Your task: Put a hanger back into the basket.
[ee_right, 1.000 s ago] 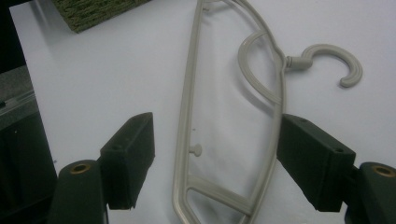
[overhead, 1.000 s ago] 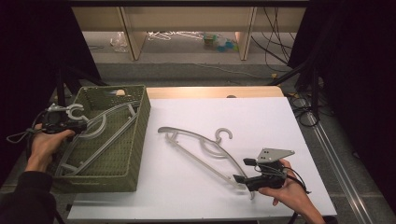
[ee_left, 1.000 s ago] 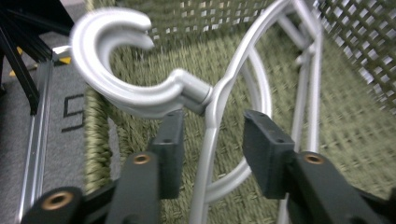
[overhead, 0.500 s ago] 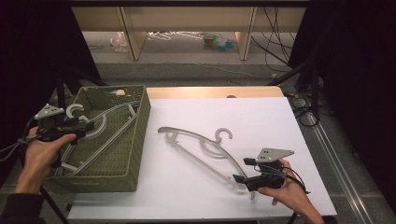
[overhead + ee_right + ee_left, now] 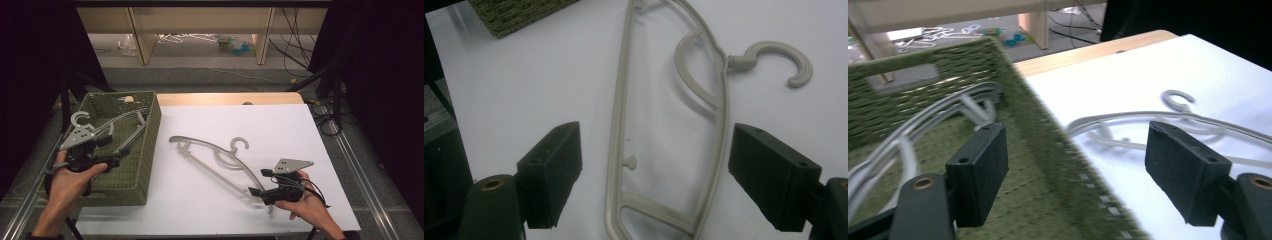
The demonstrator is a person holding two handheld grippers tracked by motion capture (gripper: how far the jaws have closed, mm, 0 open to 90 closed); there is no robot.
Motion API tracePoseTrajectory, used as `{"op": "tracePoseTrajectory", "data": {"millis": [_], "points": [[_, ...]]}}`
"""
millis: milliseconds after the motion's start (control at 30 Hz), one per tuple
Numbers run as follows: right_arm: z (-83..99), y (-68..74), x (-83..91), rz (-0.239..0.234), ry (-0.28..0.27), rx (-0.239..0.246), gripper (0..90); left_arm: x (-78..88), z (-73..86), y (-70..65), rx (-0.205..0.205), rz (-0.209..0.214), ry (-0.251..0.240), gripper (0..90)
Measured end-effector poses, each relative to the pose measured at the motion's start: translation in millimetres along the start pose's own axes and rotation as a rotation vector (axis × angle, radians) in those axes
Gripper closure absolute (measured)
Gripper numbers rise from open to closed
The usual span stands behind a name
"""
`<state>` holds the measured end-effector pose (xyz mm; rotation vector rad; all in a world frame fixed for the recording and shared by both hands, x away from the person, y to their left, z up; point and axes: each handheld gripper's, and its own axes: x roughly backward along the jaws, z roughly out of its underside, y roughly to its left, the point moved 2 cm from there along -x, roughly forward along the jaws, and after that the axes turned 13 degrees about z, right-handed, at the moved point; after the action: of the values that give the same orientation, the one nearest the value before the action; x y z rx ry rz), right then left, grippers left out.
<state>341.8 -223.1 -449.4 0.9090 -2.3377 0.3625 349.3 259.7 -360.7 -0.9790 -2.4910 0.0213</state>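
white table (image 5: 300,130) mid frame | we see a grey hanger (image 5: 210,155) lying at its middle | green basket (image 5: 145,150) left, another hanger (image 5: 117,125) inside | left gripper (image 5: 1075,165) open wide over basket edge | right gripper (image 5: 654,175) open wide around hanger's end, lower right

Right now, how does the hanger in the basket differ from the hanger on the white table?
The hanger in the basket lies inside the green woven basket; the hanger on the table lies flat on the white table. The first lies by the open left gripper; the second lies between the open right gripper's jaws. Both are pale grey plastic.
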Motion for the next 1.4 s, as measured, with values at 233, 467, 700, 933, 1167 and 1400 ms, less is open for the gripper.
{"op": "tracePoseTrajectory", "data": {"millis": [233, 467, 700, 933, 1167, 1400], "points": [[0.8, -0.3, 0.1, 0.003, 0.004, -0.001, 22.6, -10.2, 1.0, -28.7, -0.010, 0.067, -0.023, 22.8], [0.7, 0.7, 0.2, 0.010, 0.001, 0.000, 22.6, -23.2, 10.8, -53.8, -0.014, 0.116, -0.011, 20.8], [1.5, 1.0, -0.7, 0.004, 0.013, -0.004, 22.6, -39.8, 26.1, -70.7, -0.042, 0.154, 0.016, 20.7], [2.4, -0.3, -2.1, 0.012, 0.016, -0.002, 22.8, -50.6, 44.2, -87.7, -0.084, 0.168, 0.003, 21.8], [-0.4, -1.1, -7.3, 0.038, 0.032, 0.006, 24.1, -63.9, 68.8, -100.0, -0.079, 0.223, -0.006, 22.2], [-6.2, -8.0, -27.7, 0.086, 0.091, 0.003, 25.0, -73.8, 77.6, -103.8, -0.069, 0.254, -0.002, 21.9]]}}
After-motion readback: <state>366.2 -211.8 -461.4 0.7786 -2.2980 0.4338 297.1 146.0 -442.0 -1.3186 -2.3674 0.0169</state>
